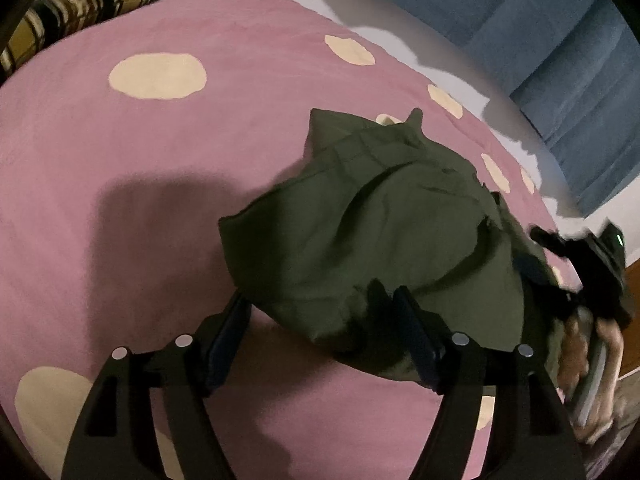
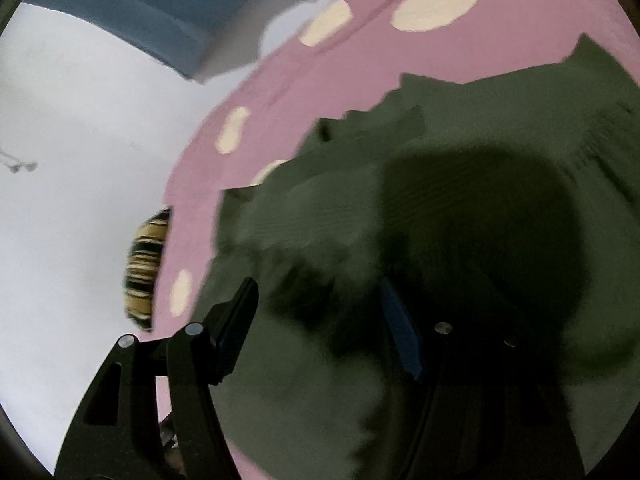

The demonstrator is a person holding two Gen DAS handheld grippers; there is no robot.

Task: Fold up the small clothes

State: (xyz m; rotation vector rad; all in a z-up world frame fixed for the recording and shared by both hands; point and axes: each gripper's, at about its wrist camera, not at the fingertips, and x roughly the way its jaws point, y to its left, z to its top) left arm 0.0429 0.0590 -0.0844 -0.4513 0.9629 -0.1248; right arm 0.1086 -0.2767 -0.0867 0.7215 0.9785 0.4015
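Observation:
A small dark olive-green garment [image 1: 380, 232] lies rumpled on a pink cover with cream spots [image 1: 120, 168]. My left gripper [image 1: 320, 300] is open at the garment's near edge, its right finger [image 1: 412, 332] against the cloth and its left finger [image 1: 232, 328] over bare cover. In the right wrist view the same garment [image 2: 460, 200] fills the frame, blurred. My right gripper [image 2: 316, 300] is open just above it, its shadow dark on the cloth. The right gripper and the hand holding it [image 1: 584, 280] show at the garment's far right edge.
A yellow-and-black plaid pillow [image 1: 72, 12] lies at the cover's far left corner; it also shows in the right wrist view [image 2: 146, 268]. A blue curtain [image 1: 540, 40] hangs against a white wall [image 2: 80, 160] beyond the cover's edge.

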